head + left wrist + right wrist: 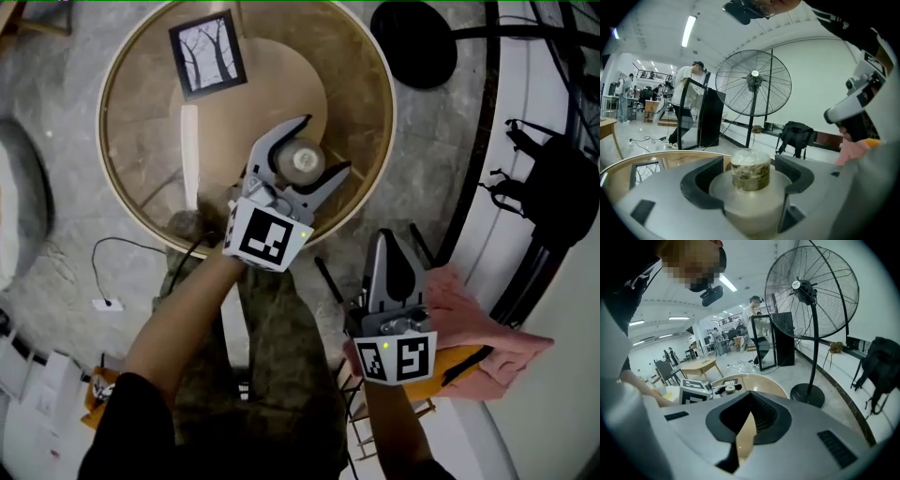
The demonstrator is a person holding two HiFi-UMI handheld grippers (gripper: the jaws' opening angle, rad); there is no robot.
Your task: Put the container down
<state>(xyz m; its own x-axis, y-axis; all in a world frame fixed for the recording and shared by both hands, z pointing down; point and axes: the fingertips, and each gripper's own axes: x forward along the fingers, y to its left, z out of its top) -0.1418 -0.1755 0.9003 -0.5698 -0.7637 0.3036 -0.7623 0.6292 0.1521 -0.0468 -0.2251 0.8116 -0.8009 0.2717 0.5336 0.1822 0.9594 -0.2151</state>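
Observation:
The container is a small round jar with a wide whitish lower part and a narrower clear top holding brownish stuff. It is over the near side of the round wooden table. My left gripper has its jaws set wide on either side of the jar, and both pads lie against its wide part. In the left gripper view the container stands upright between the jaws of the left gripper, its bottom hidden. My right gripper hangs off the table's near right edge, jaws together and empty, and the right gripper points at the table.
A framed tree picture lies at the table's far side, a pale strip beside it. A standing fan's base and a black backpack are to the right. A pink cloth lies by my right hand. People stand far off.

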